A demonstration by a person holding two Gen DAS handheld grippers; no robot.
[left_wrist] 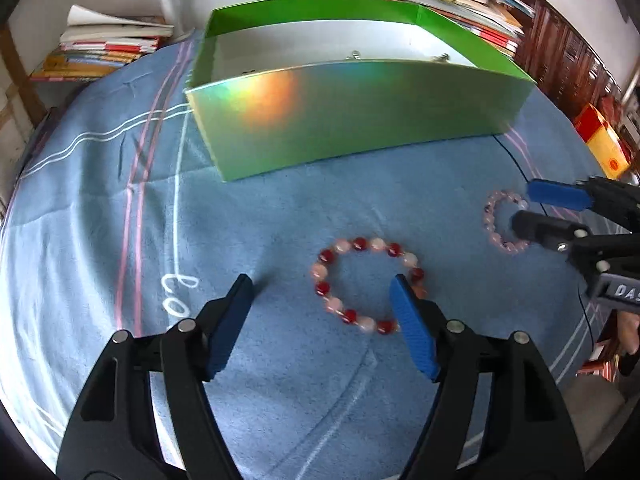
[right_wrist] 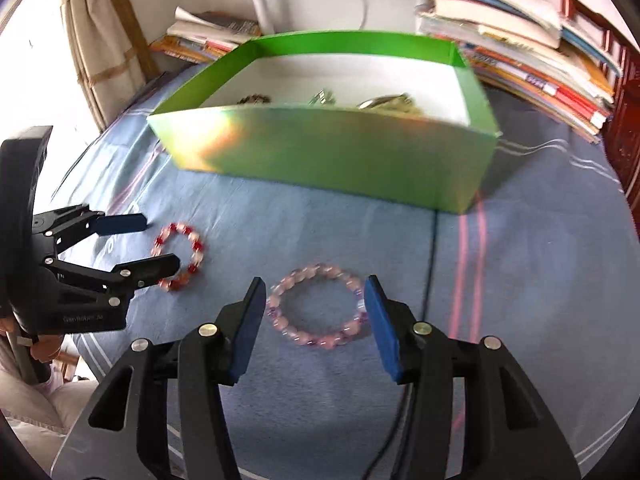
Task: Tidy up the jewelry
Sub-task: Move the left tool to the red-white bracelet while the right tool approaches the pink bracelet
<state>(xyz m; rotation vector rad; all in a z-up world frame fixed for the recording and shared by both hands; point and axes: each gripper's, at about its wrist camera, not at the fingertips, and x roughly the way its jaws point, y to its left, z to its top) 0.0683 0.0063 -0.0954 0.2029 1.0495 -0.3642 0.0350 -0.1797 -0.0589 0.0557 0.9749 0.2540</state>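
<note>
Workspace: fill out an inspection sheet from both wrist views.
Surface: blue striped cloth, wrinkled.
Job's things: red and pink bead bracelet and pale pink bead bracelet lie flat on the cloth; green box behind them, open, with several jewelry pieces inside.
Clutter: nothing seen on the cloth.
Grippers: left gripper open, over the red bracelet; right gripper open, straddling the pink bracelet.
Cables: thin black cable crosses the cloth beside the pink bracelet.
Surroundings: stacked books behind the box.

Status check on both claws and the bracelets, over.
Left claw open over red-and-white bead bracelet. Right claw open around pale pink bead bracelet. Green cardboard box behind, path clear.
</note>
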